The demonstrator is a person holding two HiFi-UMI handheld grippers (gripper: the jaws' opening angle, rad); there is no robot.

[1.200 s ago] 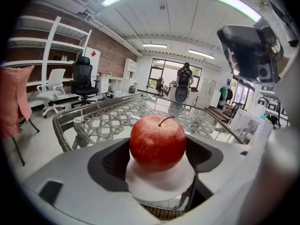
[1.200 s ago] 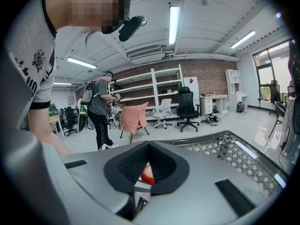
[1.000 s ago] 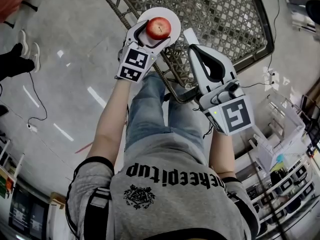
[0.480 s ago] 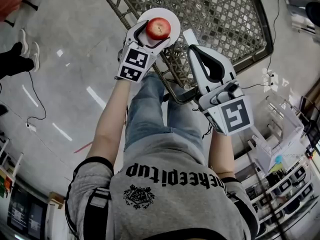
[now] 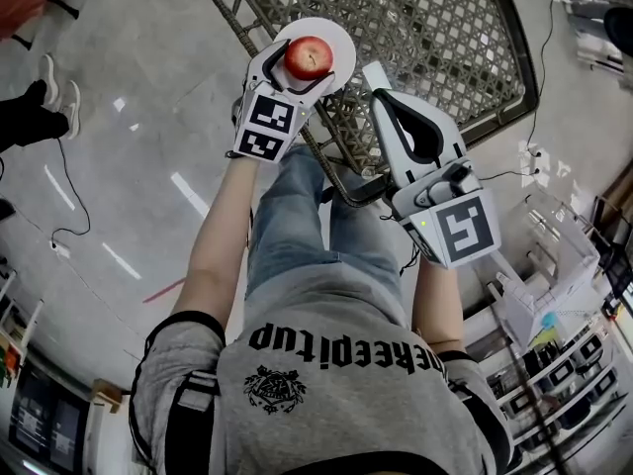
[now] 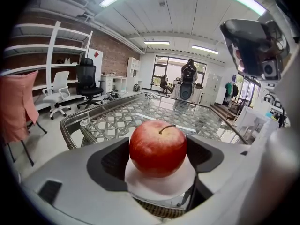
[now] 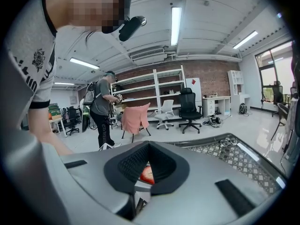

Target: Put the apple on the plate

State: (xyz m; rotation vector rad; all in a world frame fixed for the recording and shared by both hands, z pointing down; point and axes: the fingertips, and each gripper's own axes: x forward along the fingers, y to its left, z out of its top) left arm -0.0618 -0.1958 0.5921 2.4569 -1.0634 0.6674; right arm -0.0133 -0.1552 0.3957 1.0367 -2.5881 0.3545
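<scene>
One apple [image 5: 309, 56] is sitting on the one plate [image 5: 342, 40], with the left gripper [image 5: 303, 65] clasping it. Just beside the plate, the right gripper [image 5: 376, 75] is hovering clenched and empty.

We can read only one print: "keepitup", in black letters across the grey shirt [image 5: 341, 364], upside down in the head view, with a letter or two before it that we cannot make out. The emblem [image 5: 275, 389] below it is too small for us to read. The left cube [image 5: 262, 127] and right cube [image 5: 457, 228] carry only black-and-white square patterns.
</scene>
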